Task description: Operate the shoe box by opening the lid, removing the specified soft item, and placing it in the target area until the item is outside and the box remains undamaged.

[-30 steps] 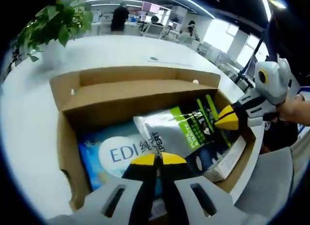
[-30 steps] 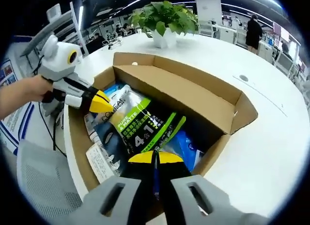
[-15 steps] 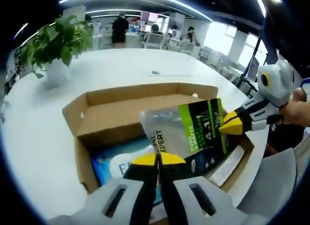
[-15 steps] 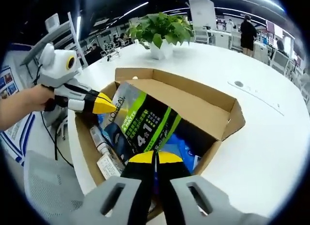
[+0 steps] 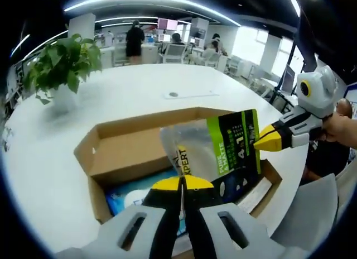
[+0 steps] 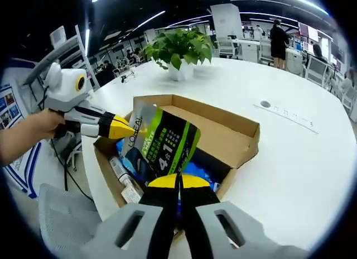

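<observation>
— Big white tabletop [image 5: 83, 153], the cardboard shoe box [image 5: 128, 158] open on it near the edge, lid folded back. What's the worry?

— The pouch [image 5: 220, 153]. It's up above the box, held between both tools, the left gripper [image 5: 182, 183] pinching its lower edge and the right gripper [image 5: 269, 138] on the opposite edge. In each tool's own view the fingers are pressed together at the tips, clamped on the pouch, no gap I can see.

— So it's out?

— Nearly, I'd say. In the right gripper view the pouch [image 6: 162, 147] hangs over the box [image 6: 234, 136], not past its wall yet. Two thin pinches on slick foil: if the hands pull apart or twist unevenly, I'd guess one edge slips and it drops back in.

— And the box itself?

— If the pouch's corner snags the wall as it swings out, the light cardboard could get dragged toward the tabletop edge or bend.

— Anything smaller?

— A blue pack [image 5: 125, 192] and a small tube [image 6: 119, 169] left inside; a dropped pouch would land on those.
</observation>
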Demonstrator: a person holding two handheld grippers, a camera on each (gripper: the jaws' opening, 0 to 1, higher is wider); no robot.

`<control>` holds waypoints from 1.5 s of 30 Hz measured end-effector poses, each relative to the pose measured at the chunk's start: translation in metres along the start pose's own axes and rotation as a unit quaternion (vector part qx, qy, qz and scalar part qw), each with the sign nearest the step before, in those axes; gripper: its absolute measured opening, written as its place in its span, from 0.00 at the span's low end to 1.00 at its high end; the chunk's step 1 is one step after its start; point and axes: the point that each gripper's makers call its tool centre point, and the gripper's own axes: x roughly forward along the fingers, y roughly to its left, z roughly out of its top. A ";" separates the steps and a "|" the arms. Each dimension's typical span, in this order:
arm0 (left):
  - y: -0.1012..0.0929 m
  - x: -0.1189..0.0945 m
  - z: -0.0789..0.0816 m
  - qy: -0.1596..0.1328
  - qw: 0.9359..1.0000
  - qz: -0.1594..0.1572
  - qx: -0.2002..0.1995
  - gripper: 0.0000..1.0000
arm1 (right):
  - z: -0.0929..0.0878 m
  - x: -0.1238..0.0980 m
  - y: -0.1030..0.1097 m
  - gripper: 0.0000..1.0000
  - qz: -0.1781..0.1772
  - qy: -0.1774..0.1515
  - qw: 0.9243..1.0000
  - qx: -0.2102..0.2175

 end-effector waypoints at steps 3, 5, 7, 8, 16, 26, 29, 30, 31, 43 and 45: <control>-0.009 0.000 0.006 -0.004 1.000 -0.004 0.003 0.00 | 0.002 -0.009 -0.005 0.00 -0.006 -0.003 1.000 0.002; -0.015 0.000 0.010 -0.006 1.000 -0.008 0.006 0.00 | 0.002 -0.015 -0.009 0.00 -0.010 -0.005 1.000 0.004; -0.022 0.000 0.014 -0.008 1.000 -0.011 0.008 0.00 | 0.003 -0.022 -0.013 0.00 -0.014 -0.007 1.000 0.008; -0.026 0.001 0.016 -0.010 1.000 -0.014 0.009 0.00 | 0.002 -0.026 -0.016 0.00 -0.017 -0.008 1.000 0.008; -0.049 0.007 0.022 -0.008 0.999 -0.036 0.015 0.00 | -0.006 -0.045 -0.031 0.00 -0.037 -0.005 0.999 0.005; -0.070 0.017 0.028 -0.013 0.999 -0.044 0.016 0.00 | -0.011 -0.064 -0.049 0.00 -0.056 -0.010 0.998 0.019; -0.079 0.020 0.029 -0.015 0.999 -0.047 0.015 0.00 | -0.014 -0.070 -0.056 0.00 -0.064 -0.011 0.998 0.024; -0.082 0.022 0.030 -0.015 0.999 -0.049 0.016 0.00 | -0.015 -0.073 -0.058 0.00 -0.066 -0.011 0.997 0.028; -0.085 0.023 0.030 -0.015 0.998 -0.050 0.016 0.00 | -0.016 -0.074 -0.060 0.00 -0.068 -0.011 0.997 0.029; -0.111 0.043 0.031 -0.002 0.997 -0.071 0.032 0.00 | -0.034 -0.094 -0.084 0.00 -0.088 -0.003 0.995 0.049; -0.116 0.046 0.031 -0.001 0.997 -0.073 0.033 0.00 | -0.037 -0.096 -0.088 0.00 -0.090 -0.002 0.995 0.051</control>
